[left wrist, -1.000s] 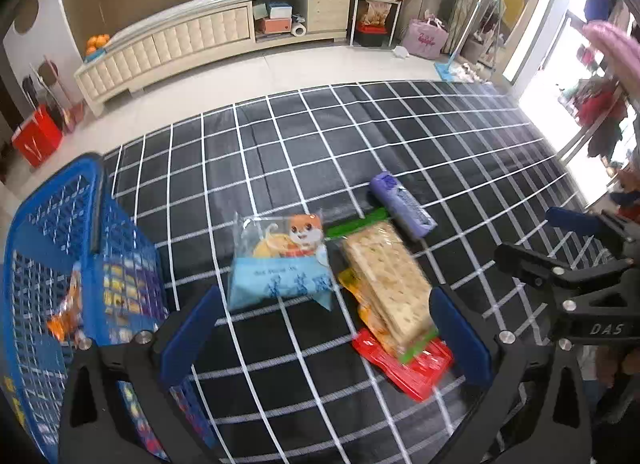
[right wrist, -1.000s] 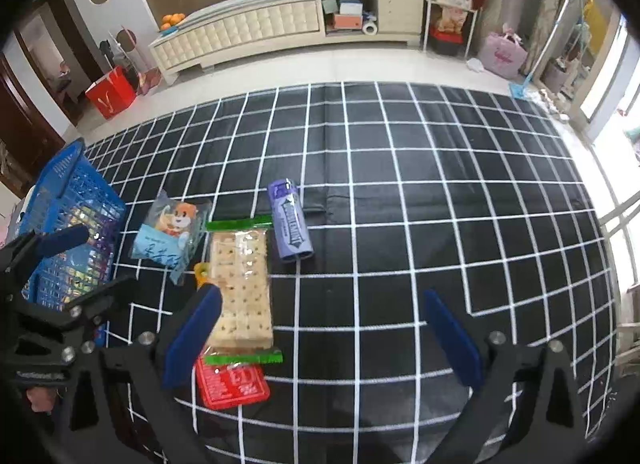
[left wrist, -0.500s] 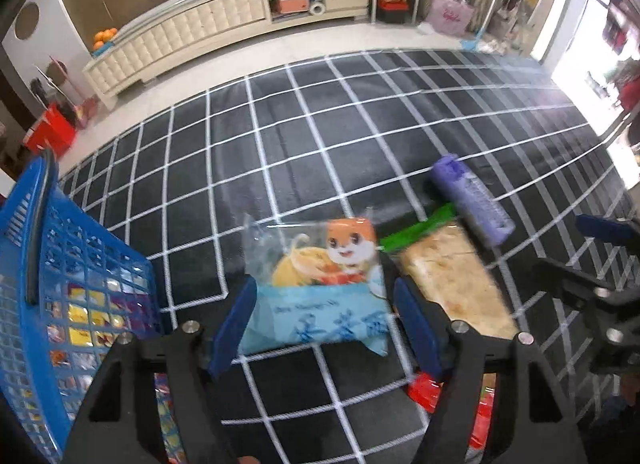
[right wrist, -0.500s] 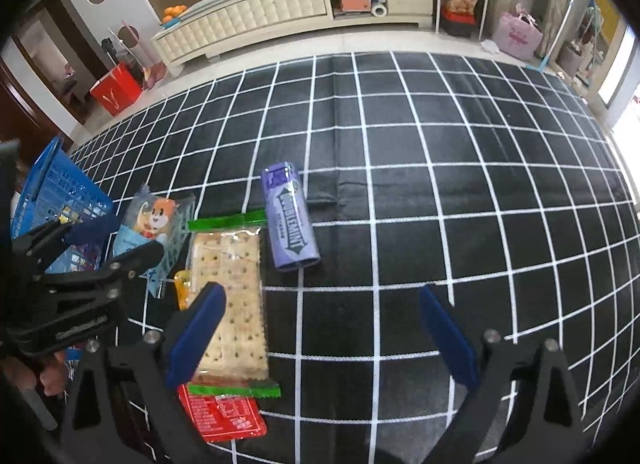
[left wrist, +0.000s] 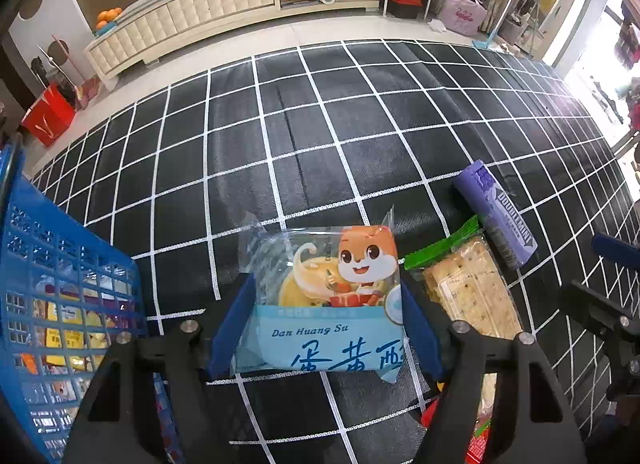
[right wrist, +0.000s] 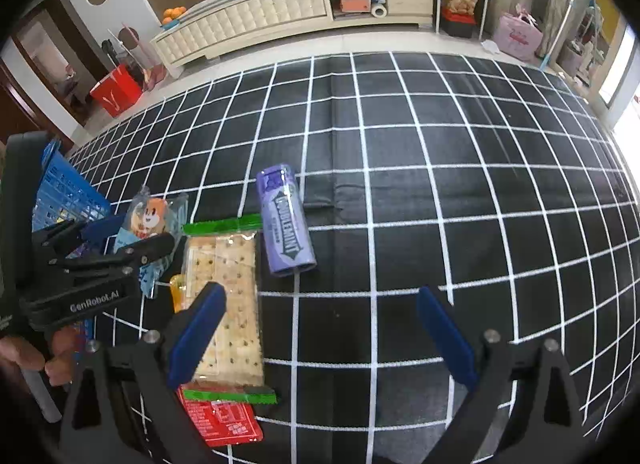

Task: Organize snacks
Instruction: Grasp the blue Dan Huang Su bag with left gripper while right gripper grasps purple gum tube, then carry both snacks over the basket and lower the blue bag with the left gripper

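A light-blue pastry packet with a cartoon squirrel (left wrist: pixel 332 304) lies on the black checked mat. My left gripper (left wrist: pixel 326 286) points down over it with the packet between its blue pads. The jaws are closing and the pads meet the packet's side edges. In the right wrist view the left gripper (right wrist: pixel 120 240) stands by the same packet (right wrist: pixel 150 216). My right gripper (right wrist: pixel 320 290) hangs open above the mat, its left finger over a cracker pack (right wrist: pixel 228 264). A purple gum bottle (right wrist: pixel 286 224) lies just beyond.
A blue plastic basket (left wrist: pixel 60 264) holding several snacks stands at the left, close to the squirrel packet. A red packet (right wrist: pixel 220 420) and an orange one (right wrist: pixel 176 292) lie under the cracker pack. A hand (right wrist: pixel 24 356) holds the left gripper. A long cabinet (right wrist: pixel 256 12) lines the far wall.
My left gripper has come down and forward over the squirrel packet, and its jaws have narrowed around it. The right gripper has sunk a little toward the mat.
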